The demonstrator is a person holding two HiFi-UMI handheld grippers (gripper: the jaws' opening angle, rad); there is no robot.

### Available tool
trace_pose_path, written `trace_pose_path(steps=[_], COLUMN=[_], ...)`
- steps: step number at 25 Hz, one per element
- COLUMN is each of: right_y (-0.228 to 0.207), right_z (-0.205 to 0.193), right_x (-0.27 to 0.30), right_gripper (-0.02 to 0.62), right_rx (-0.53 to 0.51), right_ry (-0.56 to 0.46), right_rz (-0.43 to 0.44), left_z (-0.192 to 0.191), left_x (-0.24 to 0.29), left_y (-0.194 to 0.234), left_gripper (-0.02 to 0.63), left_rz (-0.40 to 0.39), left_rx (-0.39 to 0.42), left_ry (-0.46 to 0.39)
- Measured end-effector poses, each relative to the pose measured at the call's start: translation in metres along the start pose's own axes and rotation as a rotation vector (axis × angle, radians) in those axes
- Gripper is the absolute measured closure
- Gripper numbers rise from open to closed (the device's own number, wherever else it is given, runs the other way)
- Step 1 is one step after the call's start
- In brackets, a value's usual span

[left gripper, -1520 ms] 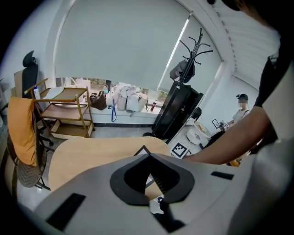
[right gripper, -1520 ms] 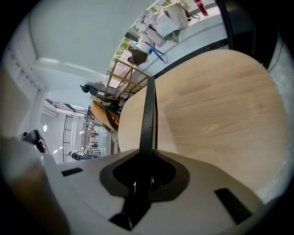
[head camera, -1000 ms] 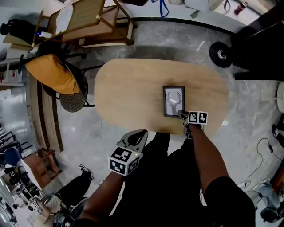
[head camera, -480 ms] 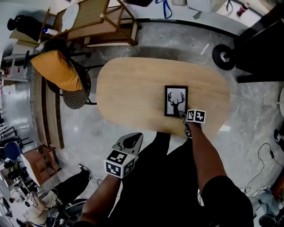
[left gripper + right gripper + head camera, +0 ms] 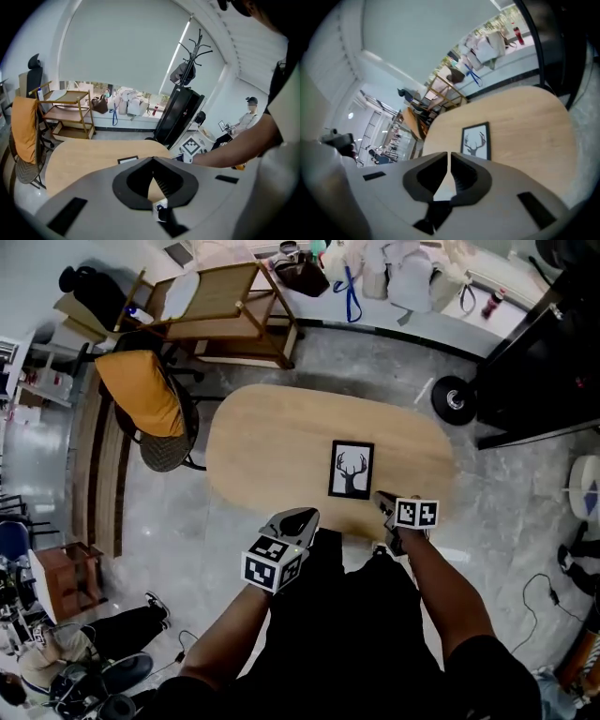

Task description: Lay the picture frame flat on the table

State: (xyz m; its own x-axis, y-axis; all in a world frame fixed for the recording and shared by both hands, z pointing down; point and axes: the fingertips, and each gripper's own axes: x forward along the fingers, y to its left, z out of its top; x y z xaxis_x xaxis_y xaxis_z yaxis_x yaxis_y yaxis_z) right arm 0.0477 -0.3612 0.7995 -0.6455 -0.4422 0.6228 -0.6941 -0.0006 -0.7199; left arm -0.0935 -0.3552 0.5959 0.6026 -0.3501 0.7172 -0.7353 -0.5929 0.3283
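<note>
The picture frame [image 5: 352, 469] lies flat, face up, mid-view on the oval surface [image 5: 262, 437], so the laying-down looks finished. Just below-right of it, the right gripper [image 5: 382, 501] is closing on nothing. The left gripper [image 5: 296, 518], lower centre, is pressed together and empty; next, probably just withdraw.

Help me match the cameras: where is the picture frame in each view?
Head view: picture frame, lying flat, near the middle.
Left gripper view: picture frame, a thin sliver, low centre-left.
Right gripper view: picture frame, centre, deer print showing.
Shared landmark: the oval wooden table under it.
</note>
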Motion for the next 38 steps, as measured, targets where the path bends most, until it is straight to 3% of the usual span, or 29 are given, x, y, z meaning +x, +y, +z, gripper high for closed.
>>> trace_pose_path(steps=[8, 13, 21, 28, 38], right_y=[0.122, 0.159, 0.189, 0.216, 0.274], right_z=[0.037, 0.042, 0.015, 0.000, -0.051], right_x=[-0.151, -0.202, -0.233, -0.238, -0.222], right_gripper=[0.595, 0.595, 0.595, 0.595, 0.595], right_rx=[-0.283, -0.273, -0.434, -0.395, -0.381], right_ry=[-0.143, -0.231, -0.251, -0.308, -0.372], right_rz=[0.264, 0.354, 0.292, 0.247, 0.205], left_z=[0.020, 0.012, 0.005, 0.023, -0.019], left_x=[-0.013, -0.042, -0.083, -0.119, -0.157], left_y=[-0.080, -0.114, -0.123, -0.117, -0.089], left_gripper=[0.606, 0.606, 0.606, 0.606, 0.606], left_rz=[0.008, 0.042, 0.071, 0.005, -0.101], left_rx=[-0.020, -0.029, 0.001, 0.097, 0.094], left_ry=[-0.180, -0.243, -0.261, -0.294, -0.274])
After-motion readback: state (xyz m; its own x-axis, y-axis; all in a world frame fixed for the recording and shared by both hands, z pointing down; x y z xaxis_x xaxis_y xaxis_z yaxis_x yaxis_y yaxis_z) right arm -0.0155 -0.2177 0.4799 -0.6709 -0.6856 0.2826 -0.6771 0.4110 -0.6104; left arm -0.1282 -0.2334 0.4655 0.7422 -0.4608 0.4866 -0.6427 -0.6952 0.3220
